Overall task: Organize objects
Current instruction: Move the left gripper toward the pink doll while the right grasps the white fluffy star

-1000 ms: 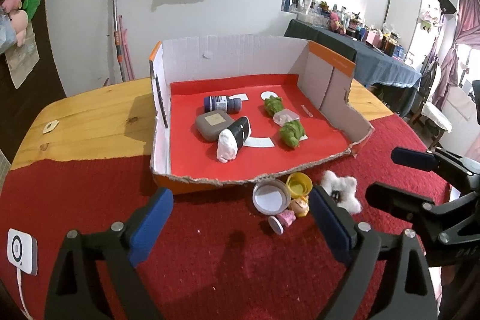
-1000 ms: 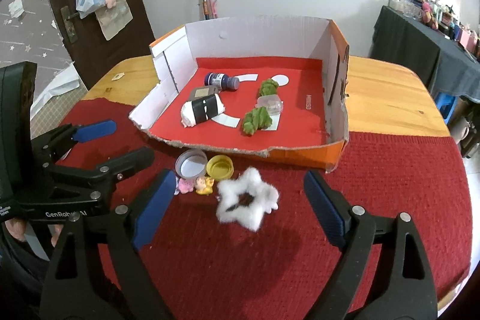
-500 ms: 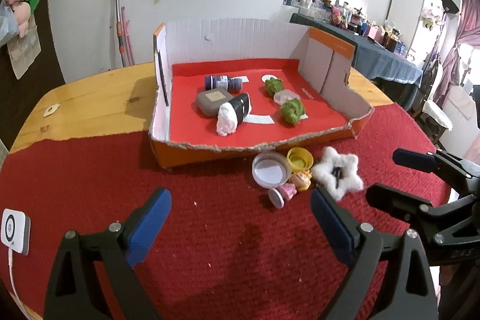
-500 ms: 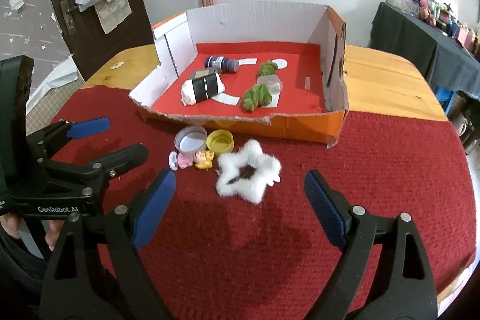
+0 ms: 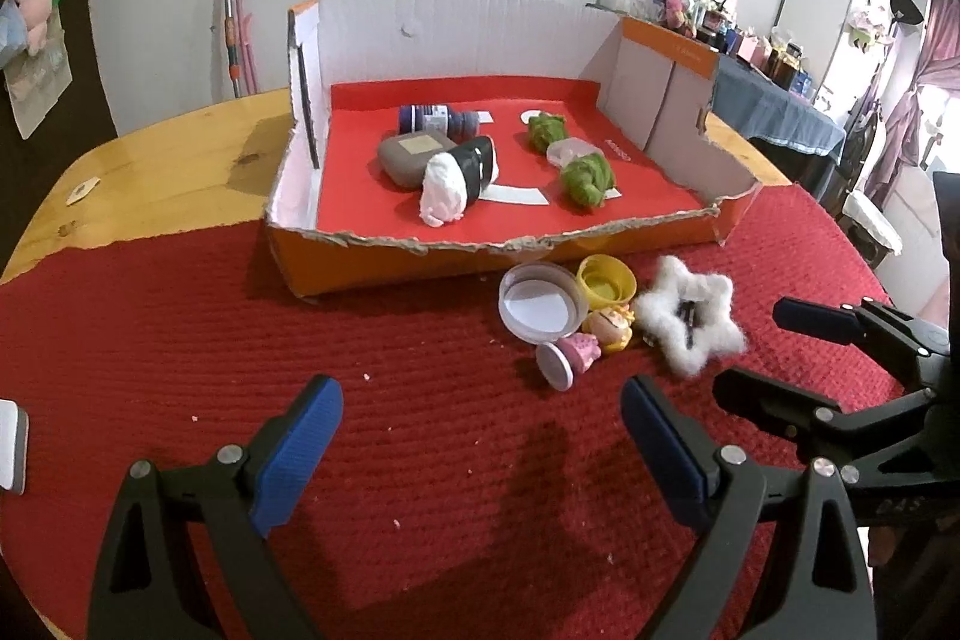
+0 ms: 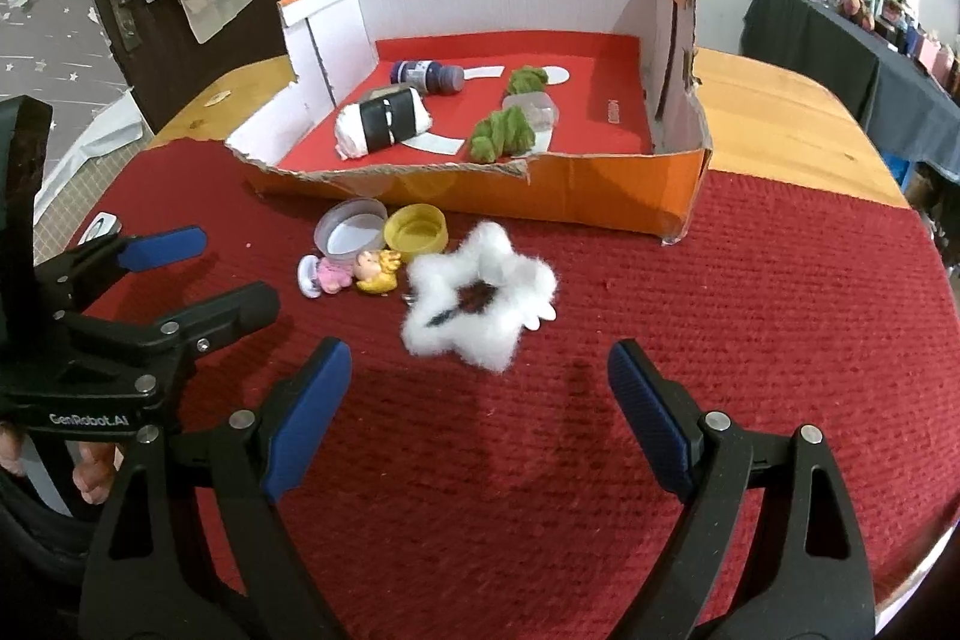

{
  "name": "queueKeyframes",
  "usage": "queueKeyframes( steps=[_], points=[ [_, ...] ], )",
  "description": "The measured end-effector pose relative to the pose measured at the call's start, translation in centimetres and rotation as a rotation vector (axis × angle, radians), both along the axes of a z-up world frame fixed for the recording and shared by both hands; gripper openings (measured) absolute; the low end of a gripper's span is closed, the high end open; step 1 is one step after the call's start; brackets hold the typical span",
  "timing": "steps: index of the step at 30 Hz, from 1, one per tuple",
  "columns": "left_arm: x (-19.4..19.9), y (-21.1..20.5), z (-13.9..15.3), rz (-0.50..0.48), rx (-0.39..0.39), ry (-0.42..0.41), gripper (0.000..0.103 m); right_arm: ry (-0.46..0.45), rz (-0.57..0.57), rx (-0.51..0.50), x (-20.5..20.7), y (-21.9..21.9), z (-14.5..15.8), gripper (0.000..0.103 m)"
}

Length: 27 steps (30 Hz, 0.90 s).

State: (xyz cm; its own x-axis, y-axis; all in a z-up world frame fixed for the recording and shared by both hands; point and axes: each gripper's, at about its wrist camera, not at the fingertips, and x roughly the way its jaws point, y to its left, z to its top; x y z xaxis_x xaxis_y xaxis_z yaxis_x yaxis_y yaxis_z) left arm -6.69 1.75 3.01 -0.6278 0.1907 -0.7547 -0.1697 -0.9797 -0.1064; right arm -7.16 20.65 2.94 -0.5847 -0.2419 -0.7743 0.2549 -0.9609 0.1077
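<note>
Red woven cloth [image 6: 750, 316] over wooden table. Cardboard box [image 6: 576, 196] behind, partly filled. White fluffy star [image 6: 480, 295] lay on the cloth just before it, beside small toys. Right gripper [image 6: 480, 418] wide, empty; left gripper [image 5: 480, 442] wide, empty. Advice: straddle star's centre, close gently.

Two black grippers with blue pads: left gripper [image 5: 480, 454], right gripper [image 6: 480, 403]. One torn orange cardboard box with a red floor [image 5: 498, 268]. Inside it: one dark blue bottle [image 5: 435, 120], one grey rounded case [image 5: 411, 157], one white-and-black roll [image 5: 459, 178], two green fuzzy lumps [image 5: 588, 178], one small clear container [image 5: 564, 152]. On the bench's red cloth: one white fluffy star [image 6: 480, 304], one clear round lid [image 6: 351, 233], one yellow cap [image 6: 417, 232], two small figurines, one pink [image 6: 327, 274] and one yellow [image 6: 378, 271].
</note>
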Motion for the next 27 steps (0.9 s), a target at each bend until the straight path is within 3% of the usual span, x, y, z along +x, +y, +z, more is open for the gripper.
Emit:
queueKeyframes(
  steps=[17,27],
  points=[
    [-3.0,2.8,-1.2,-0.001,-0.006,-0.052,0.096,-0.032,-0.019,0.013,-1.6,1.7,-1.3,0.088],
    [-2.9,1.9,-1.7,0.050,-0.078,-0.051,0.096,-0.038,-0.021,0.001,-2.2,2.0,-1.2,0.088]
  ],
)
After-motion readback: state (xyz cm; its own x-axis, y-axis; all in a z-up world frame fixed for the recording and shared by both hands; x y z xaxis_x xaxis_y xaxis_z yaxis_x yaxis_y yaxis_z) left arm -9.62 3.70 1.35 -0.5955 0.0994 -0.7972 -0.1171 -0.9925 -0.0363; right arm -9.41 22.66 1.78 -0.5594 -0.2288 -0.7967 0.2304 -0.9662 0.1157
